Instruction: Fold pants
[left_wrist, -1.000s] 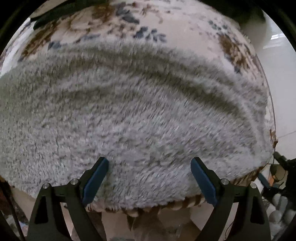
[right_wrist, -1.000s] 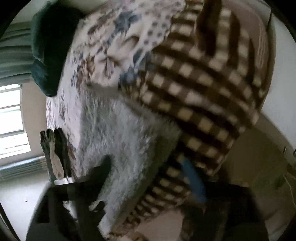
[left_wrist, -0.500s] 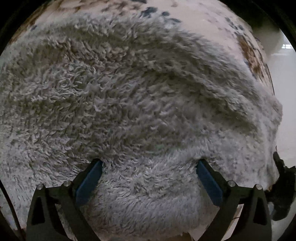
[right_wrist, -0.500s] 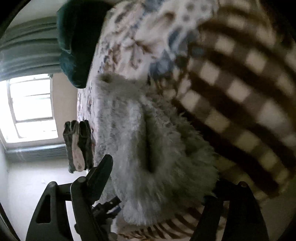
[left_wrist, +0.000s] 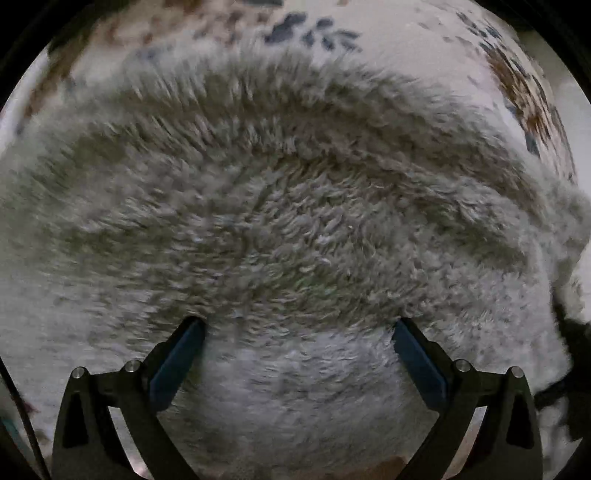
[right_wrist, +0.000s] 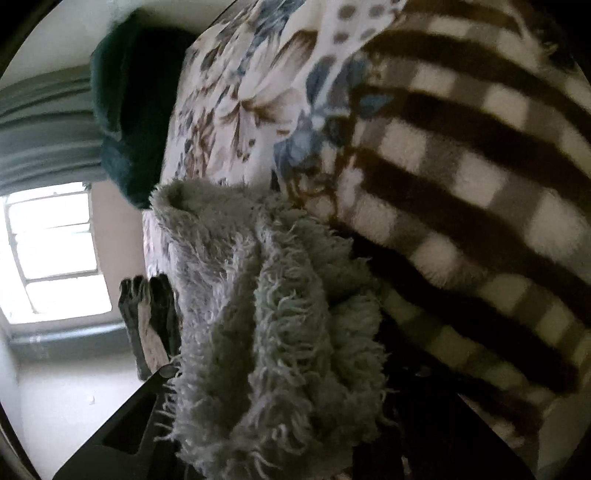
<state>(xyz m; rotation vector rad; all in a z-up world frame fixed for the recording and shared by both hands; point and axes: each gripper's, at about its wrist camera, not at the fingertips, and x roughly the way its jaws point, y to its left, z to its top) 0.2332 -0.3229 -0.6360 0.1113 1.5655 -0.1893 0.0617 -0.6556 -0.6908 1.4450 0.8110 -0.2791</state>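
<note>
Across the fluffy pants (left_wrist: 295, 229), left tongs (left_wrist: 297, 332) stay spread, pressed deeper; right tongs' state cannot be told.

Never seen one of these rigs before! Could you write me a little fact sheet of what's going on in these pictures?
Garment: fluffy grey pants, spread on a floral bedsheet
Left hand-held gripper: open, fingers pressed into the fleece
Right hand-held gripper: buried in bunched grey fleece; grip unclear
Nearby: brown checked blanket, dark green pillow, window

Grey fluffy pants (right_wrist: 280, 332) bunch over the right tongs (right_wrist: 295, 424), hiding their tips, beside a checked blanket (right_wrist: 461, 184).
</note>
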